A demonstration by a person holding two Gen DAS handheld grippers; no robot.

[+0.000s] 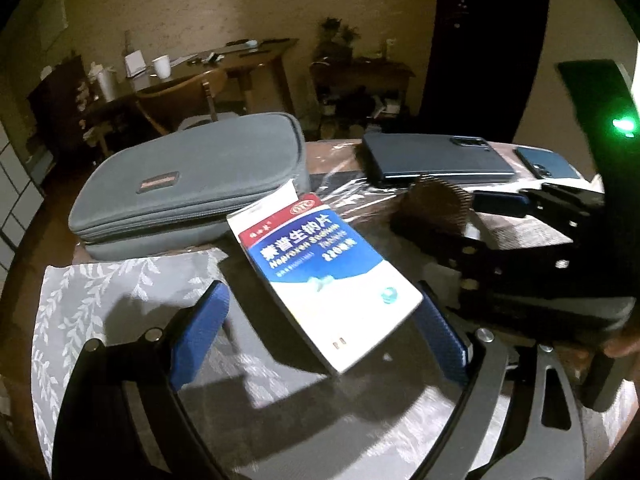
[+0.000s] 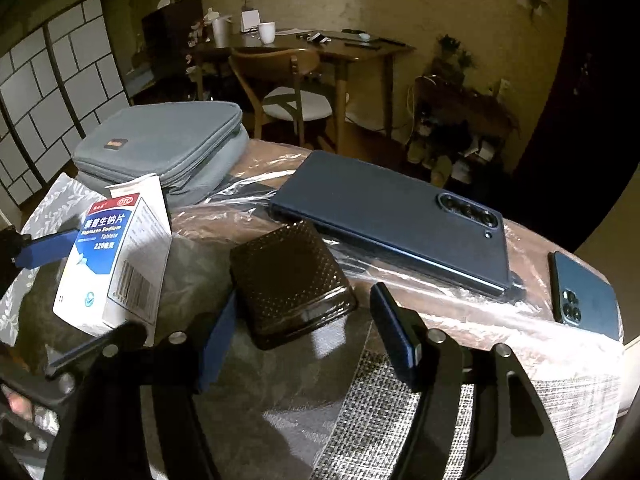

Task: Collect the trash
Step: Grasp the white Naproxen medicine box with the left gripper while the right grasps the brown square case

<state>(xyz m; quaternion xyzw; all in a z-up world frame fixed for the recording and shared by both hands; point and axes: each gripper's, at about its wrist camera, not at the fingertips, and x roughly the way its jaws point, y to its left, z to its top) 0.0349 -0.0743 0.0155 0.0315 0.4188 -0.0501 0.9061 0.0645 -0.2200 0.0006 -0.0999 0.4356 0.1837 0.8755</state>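
A white and blue medicine box (image 1: 324, 276) lies tilted on the table between the fingers of my left gripper (image 1: 320, 292). Its right edge rests against the right finger, and a clear gap separates it from the left finger (image 1: 200, 332), so the jaws stand open. In the right wrist view the same box (image 2: 112, 264) leans at the left. My right gripper (image 2: 304, 296) is shut on a dark brown ridged plastic tray (image 2: 288, 276), which sits tilted between its blue pads. The left wrist view shows that tray (image 1: 436, 204) edge-on in the right gripper.
A grey zip pouch (image 1: 192, 176) lies behind the box. A dark blue phone (image 2: 396, 216) and a second blue phone (image 2: 584, 296) rest on clear plastic film (image 2: 256, 168) at the back and right. A leaf-patterned cloth (image 1: 80, 304) and a woven mat (image 2: 380, 420) cover the near side.
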